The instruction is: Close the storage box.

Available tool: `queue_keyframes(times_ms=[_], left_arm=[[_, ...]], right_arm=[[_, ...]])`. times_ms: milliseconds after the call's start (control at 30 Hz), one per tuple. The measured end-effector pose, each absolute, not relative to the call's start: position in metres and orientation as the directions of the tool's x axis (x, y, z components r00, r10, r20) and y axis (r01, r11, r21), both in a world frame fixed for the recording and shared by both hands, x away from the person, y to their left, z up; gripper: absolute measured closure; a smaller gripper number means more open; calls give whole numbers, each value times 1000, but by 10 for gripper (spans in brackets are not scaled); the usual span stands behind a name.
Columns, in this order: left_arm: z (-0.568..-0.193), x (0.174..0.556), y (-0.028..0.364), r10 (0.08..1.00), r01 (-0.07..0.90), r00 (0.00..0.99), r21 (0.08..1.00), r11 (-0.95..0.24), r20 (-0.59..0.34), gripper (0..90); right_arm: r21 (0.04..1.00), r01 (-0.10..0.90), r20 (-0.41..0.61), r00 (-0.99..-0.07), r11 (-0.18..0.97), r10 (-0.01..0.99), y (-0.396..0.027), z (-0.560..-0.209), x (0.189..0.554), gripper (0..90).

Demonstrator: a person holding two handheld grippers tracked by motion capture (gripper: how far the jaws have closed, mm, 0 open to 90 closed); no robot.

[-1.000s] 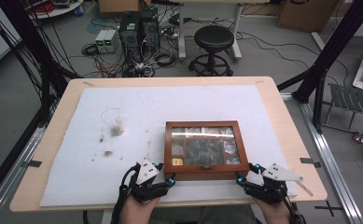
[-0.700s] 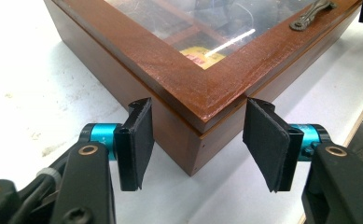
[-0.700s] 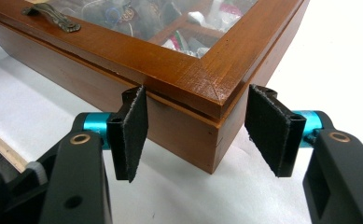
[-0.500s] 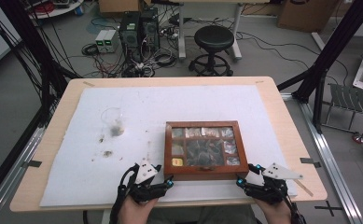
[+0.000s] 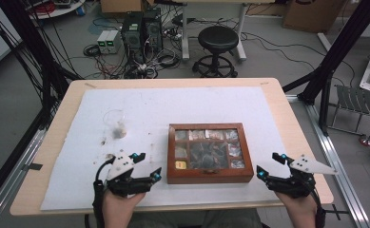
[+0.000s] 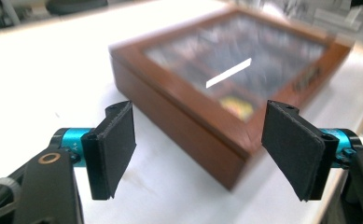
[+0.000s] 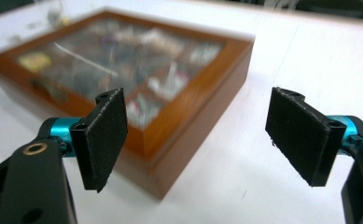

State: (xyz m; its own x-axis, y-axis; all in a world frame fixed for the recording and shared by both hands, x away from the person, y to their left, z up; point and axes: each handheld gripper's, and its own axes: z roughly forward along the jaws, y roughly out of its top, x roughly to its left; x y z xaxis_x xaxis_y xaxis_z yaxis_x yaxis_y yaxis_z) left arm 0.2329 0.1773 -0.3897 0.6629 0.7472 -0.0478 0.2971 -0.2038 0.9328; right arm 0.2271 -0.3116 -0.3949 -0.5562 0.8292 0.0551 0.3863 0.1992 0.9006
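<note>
Near the front edge of the table [image 5: 59, 156], on the white sheet [image 5: 173, 109], a shallow wooden box [image 5: 209, 153] with a glass lid is set flat, its compartments packed with small items that cannot be made out. It is flanked by both tools: the left gripper [image 5: 150, 175] lies just off its near left corner and the right gripper [image 5: 262, 173] just off its near right corner, neither touching it. In the left gripper view the left gripper [image 6: 200, 149] is seen spread wide with nothing between its pads, the box corner [image 6: 235, 179] lying ahead of the gap; in the right gripper view the right gripper [image 7: 195, 140] is likewise released, wide and empty.

Trouble is most likely to come from the corners — if the box is caught there rather than on its flat sides, it may be twisted or pushed across the sheet instead of being gripped. Should only the lid be pinched, it may be lifted while the base stays down, and the loose contents may be shaken out of their compartments. The glass may also be struck if a pad is brought in too high.

Farther left, a small clear cup [image 5: 117, 124] and some dark crumbs [image 5: 102, 141] lie on the sheet, well apart from the box — nothing is placed between either gripper and it. Beyond the table, a stool [image 5: 217, 50] and tangled cables [image 5: 140, 61] are seen on the floor.
</note>
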Motion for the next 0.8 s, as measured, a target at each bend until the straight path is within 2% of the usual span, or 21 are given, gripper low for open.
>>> queue_keyframes(times_ms=[133,233,467,633,800], left_arm=[[-379,246,194,755,247,655,952,-179,-28,260],[-372,256,201,766,191,642,961,-199,31,260],[-362,271,200,749,84,658,980,-179,80,256],[-359,277,194,749,74,654,977,-198,103,248],[-362,277,194,764,127,643,976,-178,56,248]], right_arm=[[916,325,-4,-577,234,817,-309,-371,236,216],[926,290,-26,-588,241,808,-306,-357,245,216],[937,258,-26,-617,234,787,-296,-337,265,216],[949,238,-18,-616,207,788,-290,-332,271,216],[950,245,-10,-600,195,800,-291,-338,270,217]])
